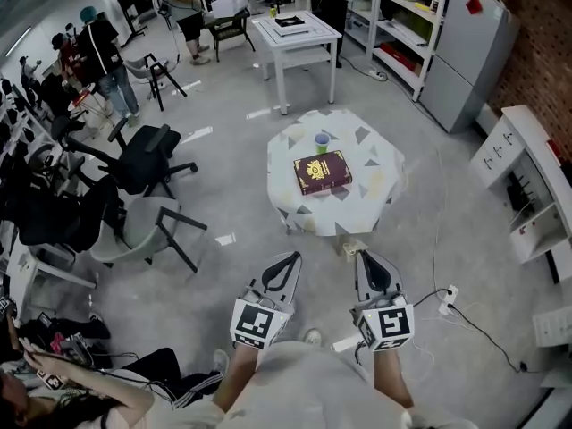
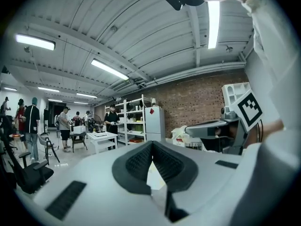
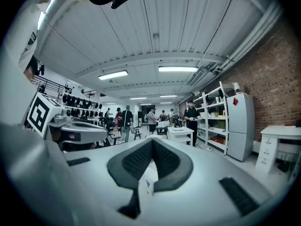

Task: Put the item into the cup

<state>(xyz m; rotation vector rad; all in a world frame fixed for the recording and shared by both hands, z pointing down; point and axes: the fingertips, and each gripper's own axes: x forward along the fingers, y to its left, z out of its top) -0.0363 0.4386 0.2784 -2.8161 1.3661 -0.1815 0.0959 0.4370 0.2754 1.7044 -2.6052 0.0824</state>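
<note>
The left gripper [image 1: 288, 263] and the right gripper [image 1: 367, 263] sit side by side at 6 o'clock in the head view, well apart from the patterned table [image 1: 375, 164] at 12 o'clock. Each pair of jaws is closed tip to tip and holds nothing. A maroon book [image 1: 322, 172] lies on the table, and the green cup [image 1: 322, 141] stands just beside its 12 o'clock edge

The cup [image 1: 322, 142] is small and green with a bluish rim. It stands upright on the table [image 1: 375, 164], toward the table's far edge and a little left of its middle. Its contents are too small to make out.
</note>
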